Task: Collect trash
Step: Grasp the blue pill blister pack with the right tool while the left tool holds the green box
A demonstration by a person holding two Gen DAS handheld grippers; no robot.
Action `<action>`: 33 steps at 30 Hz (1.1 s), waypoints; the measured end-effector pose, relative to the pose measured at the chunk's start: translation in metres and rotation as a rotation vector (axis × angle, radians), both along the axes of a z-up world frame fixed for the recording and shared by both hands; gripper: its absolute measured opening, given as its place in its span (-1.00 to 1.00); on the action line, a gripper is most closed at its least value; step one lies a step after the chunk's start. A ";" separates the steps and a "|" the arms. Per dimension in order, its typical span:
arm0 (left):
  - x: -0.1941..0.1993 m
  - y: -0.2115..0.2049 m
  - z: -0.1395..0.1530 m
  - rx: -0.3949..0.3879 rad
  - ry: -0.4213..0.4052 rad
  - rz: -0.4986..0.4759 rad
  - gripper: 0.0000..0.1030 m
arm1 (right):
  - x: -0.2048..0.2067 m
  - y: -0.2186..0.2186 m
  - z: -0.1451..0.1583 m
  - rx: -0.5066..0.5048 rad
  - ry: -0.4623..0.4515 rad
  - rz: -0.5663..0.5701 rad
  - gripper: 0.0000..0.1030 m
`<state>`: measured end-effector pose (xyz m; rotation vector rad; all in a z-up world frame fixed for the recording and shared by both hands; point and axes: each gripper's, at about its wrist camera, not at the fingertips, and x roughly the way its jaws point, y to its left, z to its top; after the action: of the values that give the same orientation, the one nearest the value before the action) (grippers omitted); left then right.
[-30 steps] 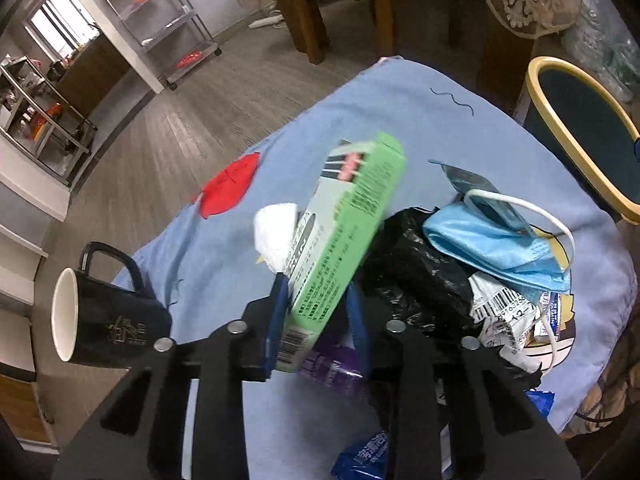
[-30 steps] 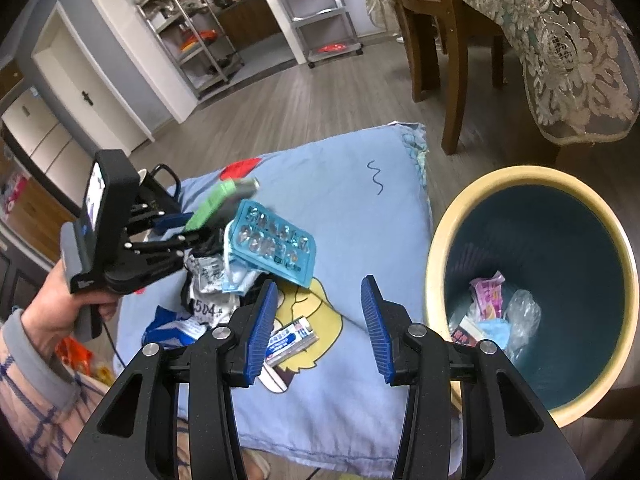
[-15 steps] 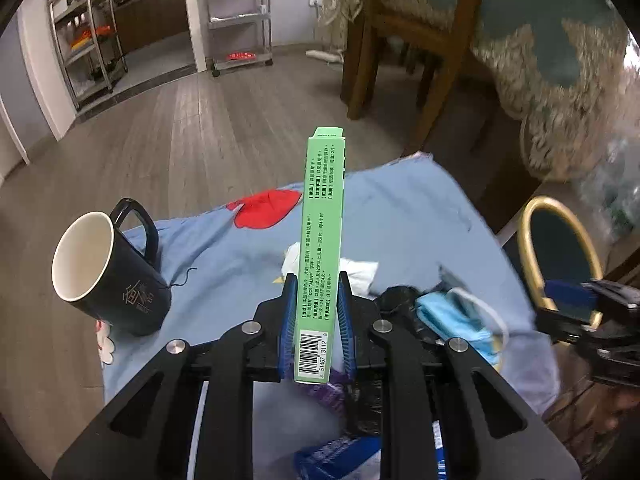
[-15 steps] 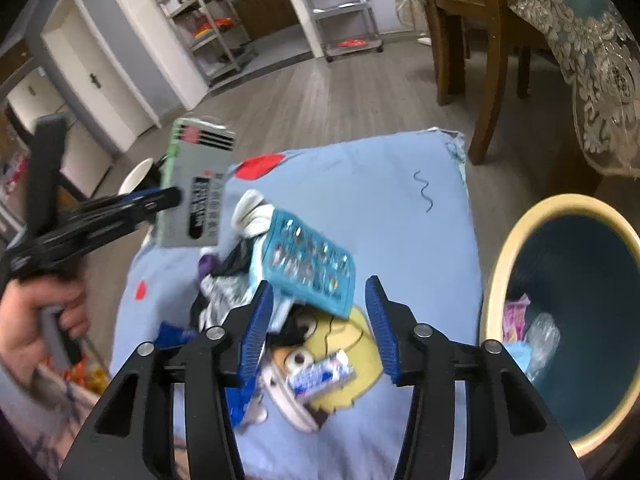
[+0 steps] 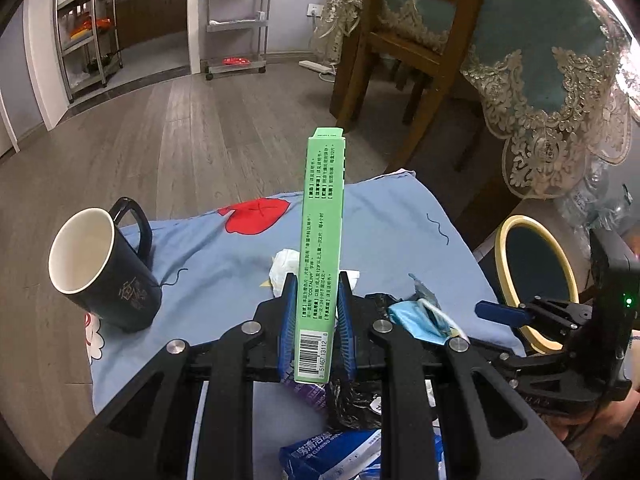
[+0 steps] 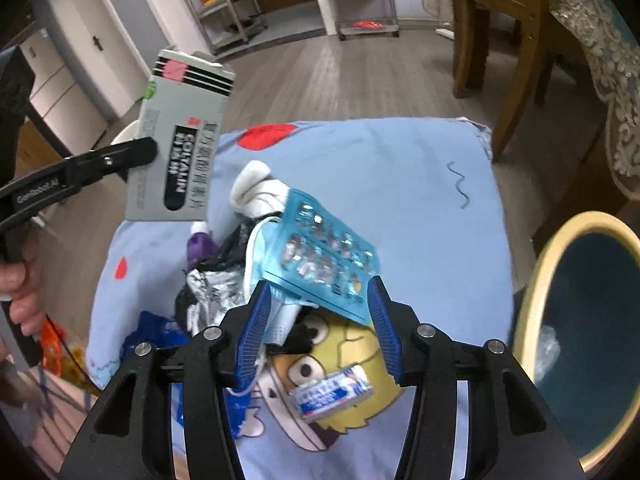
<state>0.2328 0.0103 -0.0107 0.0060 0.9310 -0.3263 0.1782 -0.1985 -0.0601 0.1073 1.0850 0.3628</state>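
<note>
Our left claw (image 5: 314, 320) pinches the green medicine box (image 5: 322, 248); our right claw (image 6: 318, 322), jaws just widening, must straddle the blister pack (image 6: 320, 258) squarely before closing.

The green box (image 5: 321, 264) carries barcode digits "51467 13112"; the left gripper (image 6: 60, 184) arm reads "GenRobot.AI"

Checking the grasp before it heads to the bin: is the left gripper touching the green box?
Touching. The left wrist view shows the left gripper with both blue pads pressed flat on the green box, which stands upright between them.
</note>
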 end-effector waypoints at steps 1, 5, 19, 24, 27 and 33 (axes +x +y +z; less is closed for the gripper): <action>0.000 -0.001 0.000 0.000 -0.001 -0.002 -0.63 | 0.000 0.002 0.001 0.009 -0.005 0.005 0.06; -0.001 -0.001 0.001 0.000 -0.002 -0.003 -0.63 | 0.002 0.016 0.005 0.006 -0.035 0.034 0.11; -0.001 -0.003 0.000 -0.003 0.002 -0.009 -0.63 | 0.014 0.000 -0.005 -0.016 -0.030 -0.053 -0.84; -0.001 -0.006 -0.001 0.000 0.002 -0.014 -0.63 | 0.009 -0.023 0.000 0.010 -0.057 -0.115 -0.92; -0.001 -0.008 0.000 -0.004 0.000 -0.016 -0.63 | 0.004 -0.034 0.006 0.012 -0.086 -0.142 -0.95; -0.001 -0.014 0.001 -0.006 -0.003 -0.026 -0.63 | 0.004 -0.051 0.012 -0.049 -0.130 -0.191 -0.95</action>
<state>0.2315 -0.0038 -0.0096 0.0133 0.9280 -0.3535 0.1823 -0.2495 -0.0486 0.1407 0.9454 0.1691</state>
